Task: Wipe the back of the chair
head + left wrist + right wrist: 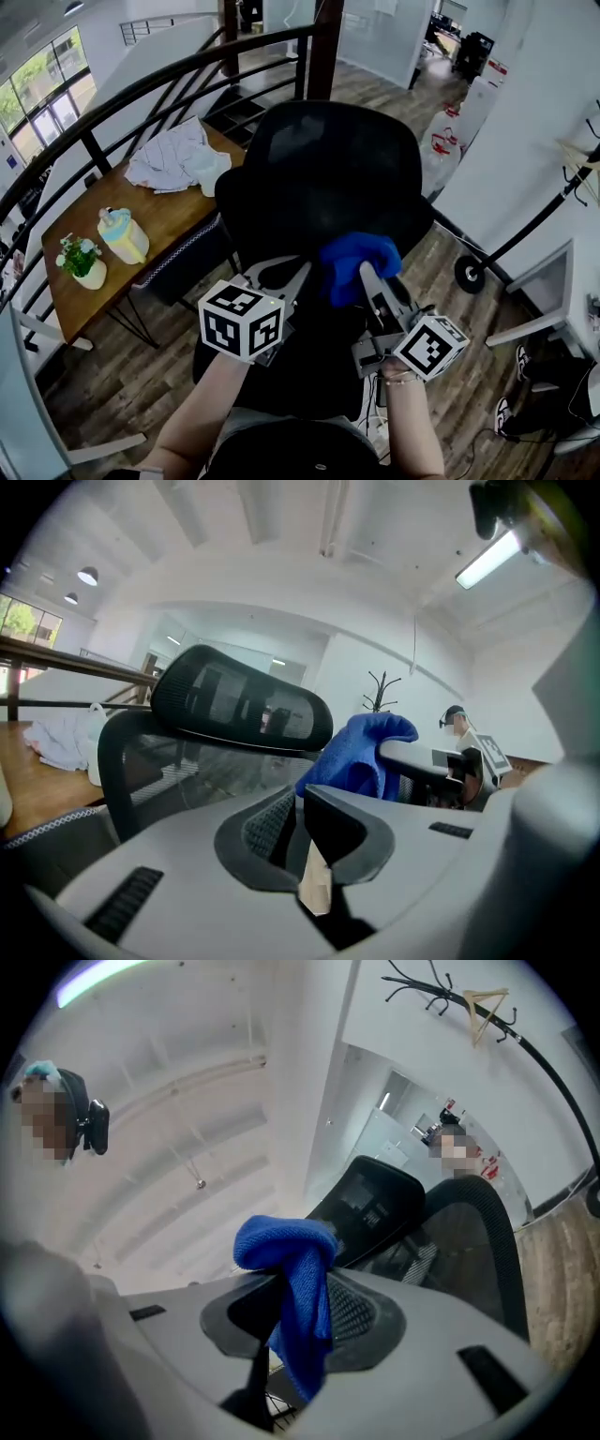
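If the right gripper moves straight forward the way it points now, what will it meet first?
Most likely the black chair's headrest, and the blue cloth held in the right gripper would touch it before the gripper itself. Depth is hard to judge.

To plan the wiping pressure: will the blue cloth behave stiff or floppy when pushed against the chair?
Probably floppy: the blue cloth droops in folds from the right gripper. Likely light, since that pinch alone holds it.

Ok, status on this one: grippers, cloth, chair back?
Left gripper shut, empty. Right gripper shut on blue cloth. Cloth up at the chair back. Nothing in the way.
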A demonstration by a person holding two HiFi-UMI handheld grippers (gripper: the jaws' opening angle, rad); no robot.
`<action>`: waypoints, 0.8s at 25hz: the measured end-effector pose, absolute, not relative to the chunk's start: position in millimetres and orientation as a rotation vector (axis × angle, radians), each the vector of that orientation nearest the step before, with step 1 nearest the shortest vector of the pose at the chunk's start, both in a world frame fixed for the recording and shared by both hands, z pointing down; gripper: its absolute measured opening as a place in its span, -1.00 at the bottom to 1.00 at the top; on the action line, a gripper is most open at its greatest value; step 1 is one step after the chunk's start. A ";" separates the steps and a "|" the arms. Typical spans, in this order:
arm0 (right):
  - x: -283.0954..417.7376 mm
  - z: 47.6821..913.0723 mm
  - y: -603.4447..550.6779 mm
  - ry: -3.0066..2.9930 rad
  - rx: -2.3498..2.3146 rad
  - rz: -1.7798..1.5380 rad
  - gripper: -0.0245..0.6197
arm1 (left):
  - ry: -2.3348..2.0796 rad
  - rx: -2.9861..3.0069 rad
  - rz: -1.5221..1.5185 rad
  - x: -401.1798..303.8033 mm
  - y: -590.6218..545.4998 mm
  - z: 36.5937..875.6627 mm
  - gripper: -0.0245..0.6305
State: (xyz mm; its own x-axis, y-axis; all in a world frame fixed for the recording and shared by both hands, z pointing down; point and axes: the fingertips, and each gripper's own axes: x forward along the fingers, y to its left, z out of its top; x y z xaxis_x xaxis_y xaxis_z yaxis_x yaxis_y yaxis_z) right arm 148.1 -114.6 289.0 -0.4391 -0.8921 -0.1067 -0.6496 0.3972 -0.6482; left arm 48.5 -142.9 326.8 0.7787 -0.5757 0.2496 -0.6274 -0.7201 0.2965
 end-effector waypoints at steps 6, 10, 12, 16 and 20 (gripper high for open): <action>120.6 283.4 -98.6 2.337 -1.303 -0.689 -0.51 | -0.810 2.675 0.125 41.3 -122.0 308.3 -0.81; 106.4 284.8 -94.3 2.375 -1.289 -0.677 -0.51 | -0.897 2.648 0.045 23.9 -120.6 303.1 -0.81; 103.9 286.1 -92.2 2.379 -1.280 -0.680 -0.51 | -0.903 2.616 0.042 20.9 -118.9 305.7 -0.81; 101.9 290.5 -88.5 2.373 -1.290 -0.687 -0.52 | -0.936 2.612 0.098 16.9 -112.6 309.6 -0.81; 100.7 287.8 -85.9 2.381 -1.294 -0.681 -0.52 | -0.913 2.622 0.092 20.1 -107.6 305.5 -0.81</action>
